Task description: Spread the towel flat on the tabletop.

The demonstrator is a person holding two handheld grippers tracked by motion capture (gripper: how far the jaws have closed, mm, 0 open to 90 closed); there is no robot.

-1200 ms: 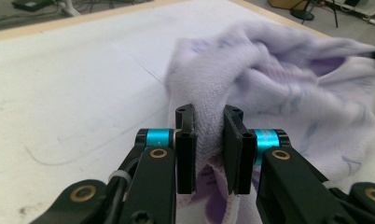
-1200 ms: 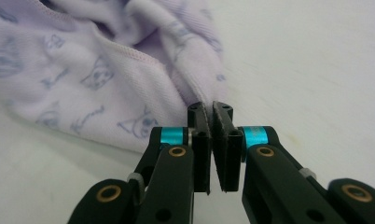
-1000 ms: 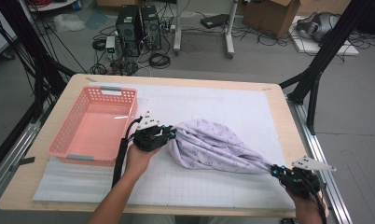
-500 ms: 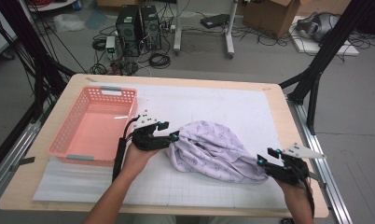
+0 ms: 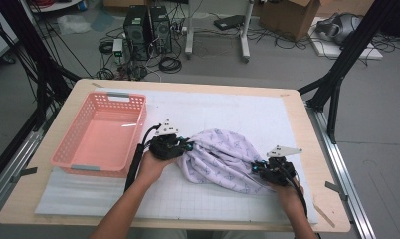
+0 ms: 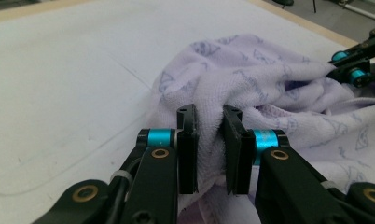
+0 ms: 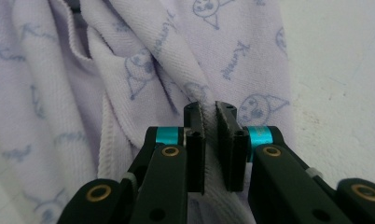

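Jaws of both grippers have just been closing. From above, the lilac printed towel (image 5: 223, 162) is seen bunched on the worktop (image 5: 248, 112) beside a pink basket (image 5: 101, 132), pinched at opposite edges, probably for folding. Left gripper (image 6: 209, 128) is clamped on a thick fold. Right gripper (image 7: 210, 122) is clamped on a hem.

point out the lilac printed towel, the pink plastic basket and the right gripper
lilac printed towel (image 5: 223, 154): high view, middle of the bunched cloth
pink plastic basket (image 5: 83, 168): high view, near rim
right gripper (image 7: 210, 122): right gripper view, between its fingertips, pinching towel
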